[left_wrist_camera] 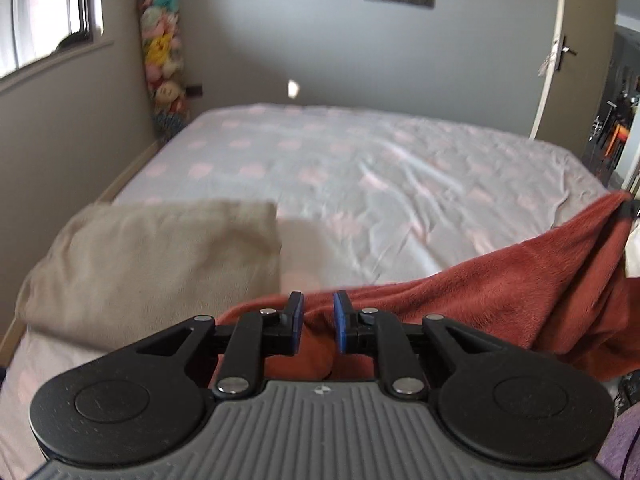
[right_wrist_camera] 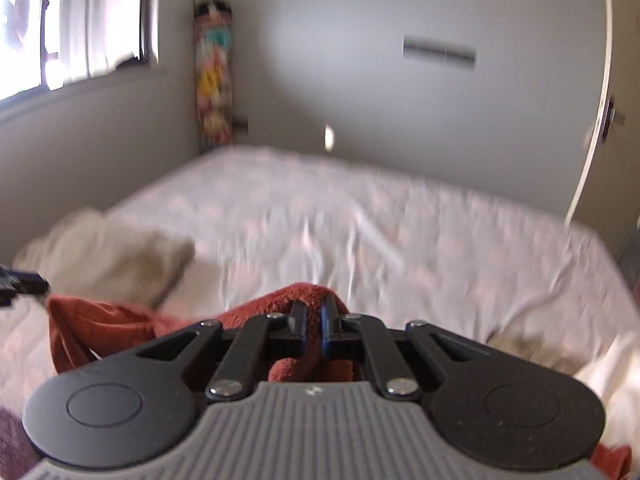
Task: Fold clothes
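Daylight is coming in from the window [left_wrist_camera: 48, 20] at upper left, blowing out its panes and leaving the room softly lit. The right wrist view is smearing with motion blur across the bed [right_wrist_camera: 360, 232]; fisheye distortion is bending the door frame [left_wrist_camera: 554, 52] at the edges.

Bed [left_wrist_camera: 360, 168] with pale sheet bearing faint pink patches, set against grey wall [left_wrist_camera: 320, 40]. Window [left_wrist_camera: 44, 12] at left. Tall column of stuffed toys [left_wrist_camera: 162, 52] in the corner. White door [left_wrist_camera: 554, 52], handle visible, at right.
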### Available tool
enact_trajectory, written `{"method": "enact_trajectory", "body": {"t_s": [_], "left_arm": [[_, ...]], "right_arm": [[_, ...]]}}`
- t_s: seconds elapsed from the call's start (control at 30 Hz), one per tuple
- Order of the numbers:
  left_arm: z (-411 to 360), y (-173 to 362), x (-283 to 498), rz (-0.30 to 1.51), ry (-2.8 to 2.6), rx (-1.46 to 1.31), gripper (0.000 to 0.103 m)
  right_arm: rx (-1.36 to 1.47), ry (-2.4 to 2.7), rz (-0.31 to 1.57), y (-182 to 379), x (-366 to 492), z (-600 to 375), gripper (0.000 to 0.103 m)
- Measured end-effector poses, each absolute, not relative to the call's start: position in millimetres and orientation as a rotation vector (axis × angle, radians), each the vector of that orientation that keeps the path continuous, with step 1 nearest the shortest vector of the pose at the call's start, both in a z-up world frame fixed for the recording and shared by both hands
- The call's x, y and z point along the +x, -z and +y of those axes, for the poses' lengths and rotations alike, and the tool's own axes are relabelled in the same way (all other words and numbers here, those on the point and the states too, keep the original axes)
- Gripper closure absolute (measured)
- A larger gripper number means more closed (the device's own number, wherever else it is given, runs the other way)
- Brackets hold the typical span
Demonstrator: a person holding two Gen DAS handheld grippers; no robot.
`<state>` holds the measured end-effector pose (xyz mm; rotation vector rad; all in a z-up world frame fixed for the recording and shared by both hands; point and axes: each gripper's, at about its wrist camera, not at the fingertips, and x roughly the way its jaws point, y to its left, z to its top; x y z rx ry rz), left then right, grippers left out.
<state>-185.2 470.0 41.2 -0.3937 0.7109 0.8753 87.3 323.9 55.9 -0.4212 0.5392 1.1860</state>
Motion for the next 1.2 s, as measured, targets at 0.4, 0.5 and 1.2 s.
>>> {"method": "enact_trajectory", "body": {"t_s": [0.4, 0.5, 1.2], "left_arm": [[454, -12, -137, 0.746, -0.685, -0.391, 0.059], [448, -9, -109, 0.755, -0.631, -0.376, 0.058], [426, 30, 16, 0.897, -0.497, -0.307, 0.043]], "right_arm": [[-0.416, -1.074, 0.552, -59, 134, 222, 0.036], [-0.429, -0.976, 0.588, -46, 167, 192, 0.035], [-0.422, -0.981, 1.073, 125, 211, 222, 0.029]]}}
